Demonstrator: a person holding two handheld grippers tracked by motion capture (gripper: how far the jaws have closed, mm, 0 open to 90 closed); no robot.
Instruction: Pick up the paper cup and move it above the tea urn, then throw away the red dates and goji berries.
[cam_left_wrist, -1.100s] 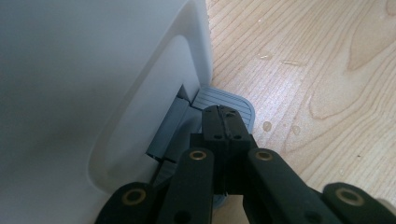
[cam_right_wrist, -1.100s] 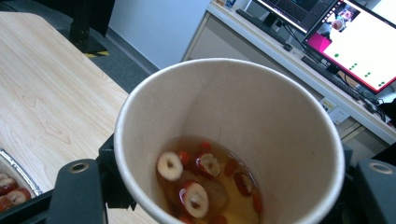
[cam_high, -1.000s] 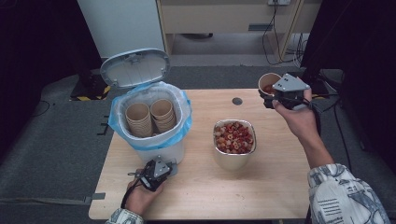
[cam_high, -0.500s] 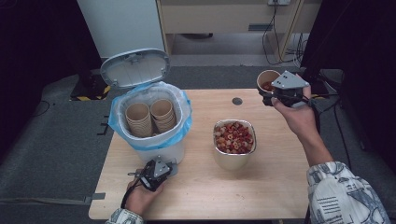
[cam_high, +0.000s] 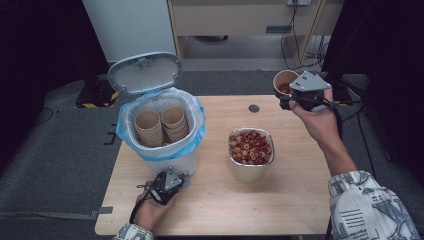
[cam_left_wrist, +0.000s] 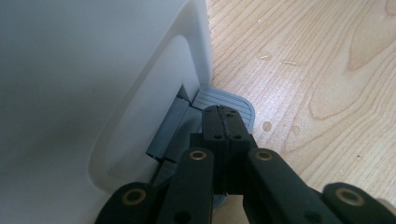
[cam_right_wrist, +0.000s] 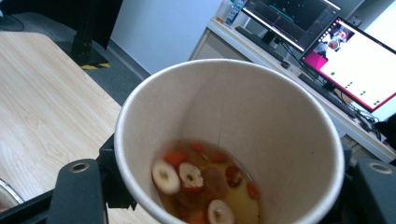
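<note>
At two o'clock off the table's far corner, the right gripper (cam_high: 292, 100) pinches a paper cup (cam_right_wrist: 229, 144) of amber liquid and sliced fruit. At seven o'clock, the left gripper (cam_left_wrist: 225, 116), jaws pressed together, seemingly rests on the bin's grey pedal (cam_left_wrist: 224, 99).

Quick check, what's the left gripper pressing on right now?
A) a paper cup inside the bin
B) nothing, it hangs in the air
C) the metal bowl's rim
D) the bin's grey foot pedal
D: in the left gripper view the left gripper, jaws shut, rests its tips on the grey pedal at the base of the white bin, whose lid stands open.
</note>
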